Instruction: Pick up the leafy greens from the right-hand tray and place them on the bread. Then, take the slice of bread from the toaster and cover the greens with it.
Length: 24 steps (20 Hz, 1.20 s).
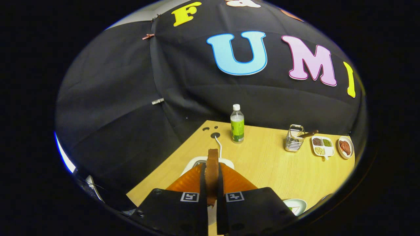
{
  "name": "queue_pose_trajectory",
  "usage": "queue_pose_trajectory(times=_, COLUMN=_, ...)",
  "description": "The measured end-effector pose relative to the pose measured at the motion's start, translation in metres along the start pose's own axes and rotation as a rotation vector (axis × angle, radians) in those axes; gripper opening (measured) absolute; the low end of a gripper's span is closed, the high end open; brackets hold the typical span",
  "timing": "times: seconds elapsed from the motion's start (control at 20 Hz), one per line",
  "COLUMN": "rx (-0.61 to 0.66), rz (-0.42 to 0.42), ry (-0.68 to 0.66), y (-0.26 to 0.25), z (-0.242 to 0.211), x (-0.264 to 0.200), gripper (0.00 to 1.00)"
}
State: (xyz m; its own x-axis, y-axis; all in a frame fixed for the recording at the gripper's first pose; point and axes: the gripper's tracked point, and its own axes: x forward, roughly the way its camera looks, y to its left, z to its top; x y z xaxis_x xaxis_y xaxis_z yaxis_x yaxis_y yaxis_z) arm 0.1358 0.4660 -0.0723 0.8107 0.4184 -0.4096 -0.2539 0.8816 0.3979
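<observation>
Bread slice [212, 170] sits between claw [212, 177] fingers, toaster [197, 163] just beyond. Bottle [237, 124] behind toaster; rack [294, 138], divided dish [322, 146], plate [345, 147] far right on tabletop [262, 167].

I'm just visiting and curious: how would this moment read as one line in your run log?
gripper: shut on bread slice | toaster: just beyond fingers, under slice | bottle: upright, farther back | step: covering greens not yet done

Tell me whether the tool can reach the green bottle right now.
Probably not yet: the tool is shut on the bread slice over the toaster; the bottle stands beyond, otherwise unobstructed.
</observation>
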Motion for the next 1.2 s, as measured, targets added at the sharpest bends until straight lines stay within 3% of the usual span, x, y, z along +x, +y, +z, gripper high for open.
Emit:
queue_pose_trajectory(times=0.25, rx=0.015, rz=0.021, ry=-0.089, y=-0.016, z=0.041, x=-0.055, gripper=0.14)
queue_pose_trajectory(times=0.45, rx=0.008, rz=-0.032, ry=-0.100, y=-0.059, z=0.038, x=-0.099, gripper=0.14)
queue_pose_trajectory(times=0.85, rx=0.065, rz=-0.229, ry=-0.044, y=-0.162, z=-0.042, x=-0.158, gripper=0.14)
queue_pose_trajectory(times=1.2, rx=0.186, rz=-0.319, ry=-0.007, y=-0.196, z=-0.114, x=-0.147, gripper=0.15)
